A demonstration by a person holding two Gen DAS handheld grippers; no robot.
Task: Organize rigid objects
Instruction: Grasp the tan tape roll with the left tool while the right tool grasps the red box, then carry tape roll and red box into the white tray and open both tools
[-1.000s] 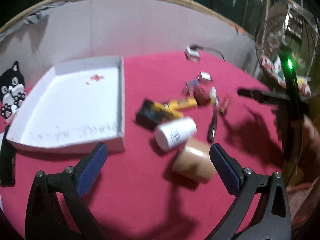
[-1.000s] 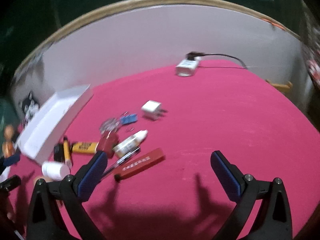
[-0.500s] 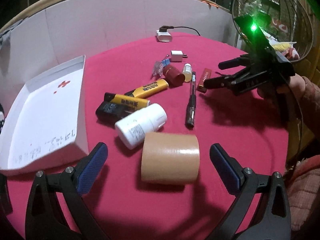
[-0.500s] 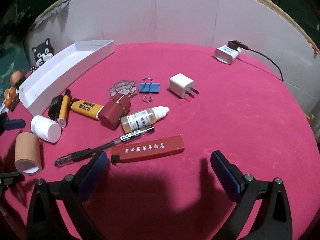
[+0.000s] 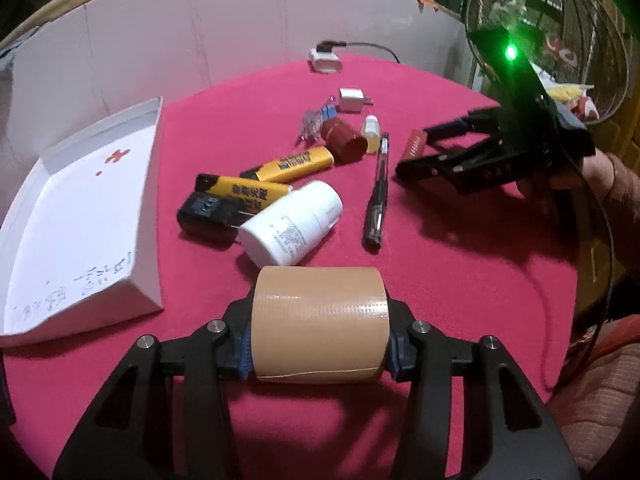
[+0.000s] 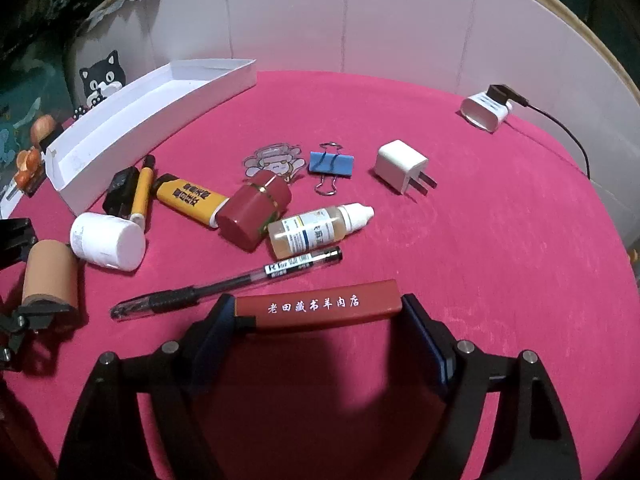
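Round table (image 6: pixel 500 240) with a bright pink-red felt top, white panel wall (image 6: pixel 400 20) curving round the back and a wooden rim above it. Dark room past that, a wire fan cage (image 5: pixel 560 40) off to one side and a black cat cutout (image 6: pixel 102 80) by the wall.

Left gripper (image 5: pixel 320 336) is clamped across the ends of a tan tape roll (image 5: pixel 320 320), which sits low on the felt just in front of a white pill bottle (image 5: pixel 294 228). Right gripper (image 6: pixel 320 312) has its pads against both ends of a flat red box (image 6: pixel 320 308) printed with white Chinese characters, "老田藏书羊肉店".

Behind it: a black gel pen (image 6: pixel 224 284) with a label starting "R1", a dropper bottle (image 6: pixel 316 230) whose print is too small to read, a red cylinder (image 6: pixel 252 210), yellow lighters (image 6: pixel 188 200) with black lettering, a blue binder clip (image 6: pixel 331 164), a white plug (image 6: pixel 400 166). White tray (image 5: pixel 80 220) at the left has handwriting I can't make out
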